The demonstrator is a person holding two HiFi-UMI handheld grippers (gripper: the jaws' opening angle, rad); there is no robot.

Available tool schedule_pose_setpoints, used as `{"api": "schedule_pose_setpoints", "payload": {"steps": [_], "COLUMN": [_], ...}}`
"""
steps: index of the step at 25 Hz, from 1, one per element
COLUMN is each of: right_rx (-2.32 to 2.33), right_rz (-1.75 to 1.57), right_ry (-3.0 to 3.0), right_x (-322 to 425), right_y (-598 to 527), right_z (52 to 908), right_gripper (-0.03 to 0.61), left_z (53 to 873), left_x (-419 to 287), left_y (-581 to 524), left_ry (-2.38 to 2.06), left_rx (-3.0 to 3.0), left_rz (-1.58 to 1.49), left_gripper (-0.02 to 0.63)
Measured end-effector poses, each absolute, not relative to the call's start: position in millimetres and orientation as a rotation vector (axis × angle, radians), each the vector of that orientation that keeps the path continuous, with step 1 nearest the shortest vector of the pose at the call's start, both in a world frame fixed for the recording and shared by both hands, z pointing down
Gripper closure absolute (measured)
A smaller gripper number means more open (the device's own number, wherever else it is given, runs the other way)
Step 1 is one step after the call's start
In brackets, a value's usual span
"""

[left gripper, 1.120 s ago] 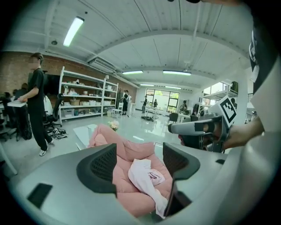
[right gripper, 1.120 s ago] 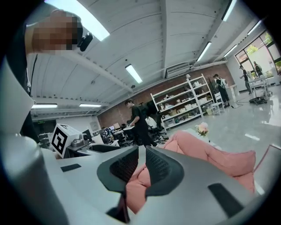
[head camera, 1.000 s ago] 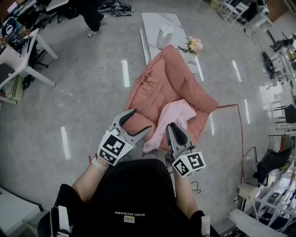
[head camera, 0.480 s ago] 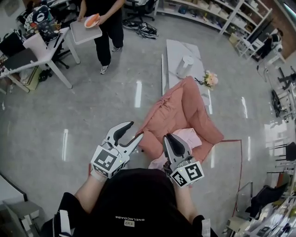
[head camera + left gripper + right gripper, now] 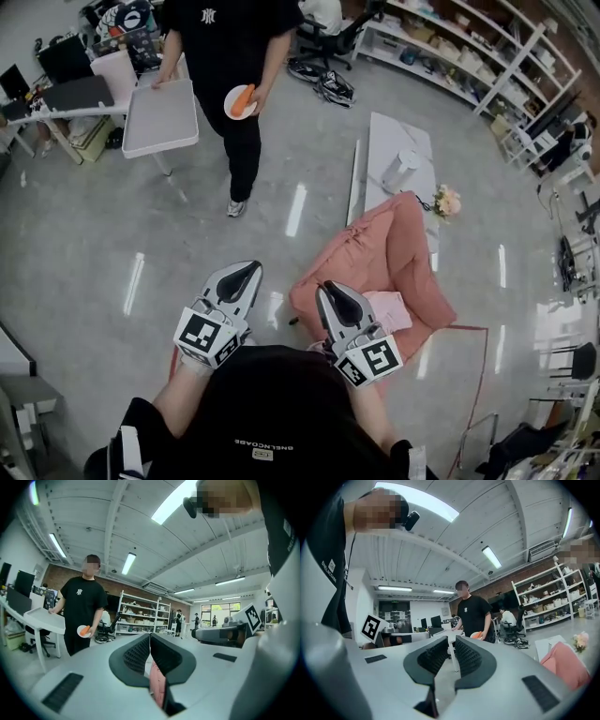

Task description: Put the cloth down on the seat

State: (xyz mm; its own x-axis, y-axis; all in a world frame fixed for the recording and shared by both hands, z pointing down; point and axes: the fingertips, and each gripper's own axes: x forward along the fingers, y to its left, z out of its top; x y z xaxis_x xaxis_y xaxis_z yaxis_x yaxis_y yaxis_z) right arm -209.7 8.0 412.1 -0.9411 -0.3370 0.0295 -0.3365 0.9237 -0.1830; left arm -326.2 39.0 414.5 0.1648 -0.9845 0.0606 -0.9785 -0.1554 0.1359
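Note:
The pale pink cloth (image 5: 392, 311) lies crumpled on the front of the salmon-pink soft seat (image 5: 375, 248), free of both grippers. My left gripper (image 5: 248, 270) is held level to the left of the seat, over bare floor. Its jaws have just been closing and now meet with nothing between them (image 5: 149, 637). My right gripper (image 5: 328, 289) hovers at the seat's near left edge, jaws close together and empty (image 5: 451, 641). The seat (image 5: 562, 665) shows at the lower right of the right gripper view.
A person in black (image 5: 230, 56) stands ahead on the grey floor, carrying a white tray (image 5: 159, 117) and a small plate (image 5: 239, 101). A white slab (image 5: 394, 141) with a white cylinder (image 5: 400, 172) and flowers (image 5: 448, 200) lies behind the seat. Shelves line the back right.
Both grippers have drawn back from the seat and risen. The left jaws went from wide open to shut. The cloth stays on the seat. The person with the tray has come closer.

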Motion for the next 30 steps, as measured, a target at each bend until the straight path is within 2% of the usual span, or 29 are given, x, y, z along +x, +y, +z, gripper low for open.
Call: {"api": "schedule_pose_setpoints", "payload": {"steps": [10, 30], "right_rx": [-0.460, -0.522], "right_rz": [-0.293, -0.414], "right_ry": [3.137, 3.127], "right_x": [-239.6, -220.1], "right_y": [30.8, 22.2], "right_z": [420.2, 441.7], "right_gripper": [0.511, 0.511], "left_z": [414.3, 428.9], "left_x": [-334.2, -311.6], "left_y": [69.6, 55.0], "left_ry": [-1.950, -1.921], "left_rx": [2.292, 2.331], "left_rz": [-0.020, 0.074], "left_gripper": [0.598, 0.598]}}
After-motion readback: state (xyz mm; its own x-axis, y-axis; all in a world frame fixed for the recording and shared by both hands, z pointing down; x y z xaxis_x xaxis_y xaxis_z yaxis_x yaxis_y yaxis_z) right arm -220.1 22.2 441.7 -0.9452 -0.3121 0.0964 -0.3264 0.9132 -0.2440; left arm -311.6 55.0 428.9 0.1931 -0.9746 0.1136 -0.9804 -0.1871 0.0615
